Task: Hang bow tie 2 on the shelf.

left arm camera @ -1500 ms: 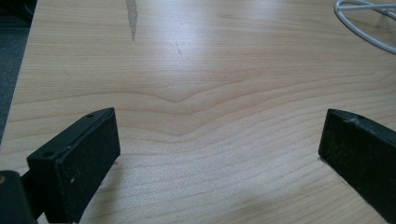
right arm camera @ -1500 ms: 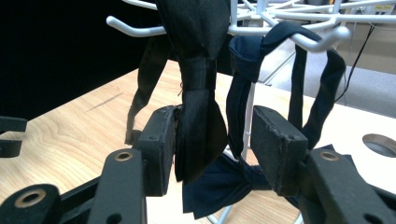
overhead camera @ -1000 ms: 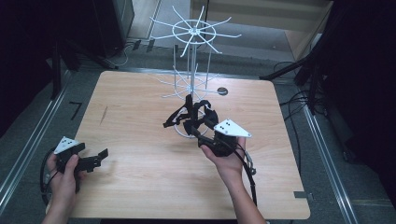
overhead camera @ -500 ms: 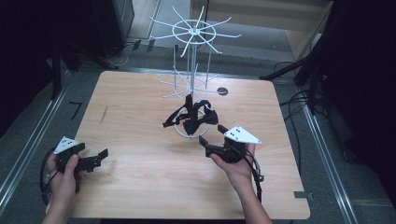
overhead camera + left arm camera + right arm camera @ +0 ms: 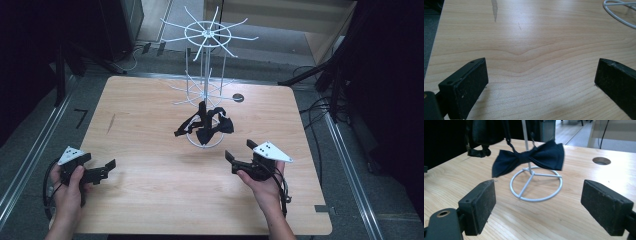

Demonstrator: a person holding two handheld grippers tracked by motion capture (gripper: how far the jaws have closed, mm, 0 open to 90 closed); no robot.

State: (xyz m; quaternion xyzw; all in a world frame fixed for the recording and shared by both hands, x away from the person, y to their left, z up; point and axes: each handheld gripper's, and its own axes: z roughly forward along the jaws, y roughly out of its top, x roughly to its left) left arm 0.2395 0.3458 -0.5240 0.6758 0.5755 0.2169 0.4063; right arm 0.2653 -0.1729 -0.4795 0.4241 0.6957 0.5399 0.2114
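Item: bow tie (image 5: 529, 157), hanging by its strap from a low arm of the wire rack (image 5: 205, 90).
Handling: judged light, soft and floppy; it swings freely.
Grip point: the centre knot, or the strap just above it.
Right gripper (image 5: 239, 154): jaws have just been opening, now spread wide, nothing between them.
Position: bow tie ahead of and above the right fingers (image 5: 479, 207), apart.
Left gripper (image 5: 100, 169): jaws spread, empty, over bare table (image 5: 536, 50).

The bow tie (image 5: 529, 157) is plain dark navy, nearly black. The wire rack (image 5: 204, 85) it hangs on is white. The table (image 5: 150, 200) is pale wood with wavy grain. Both grippers (image 5: 239, 152) (image 5: 102, 169) have black jaws.
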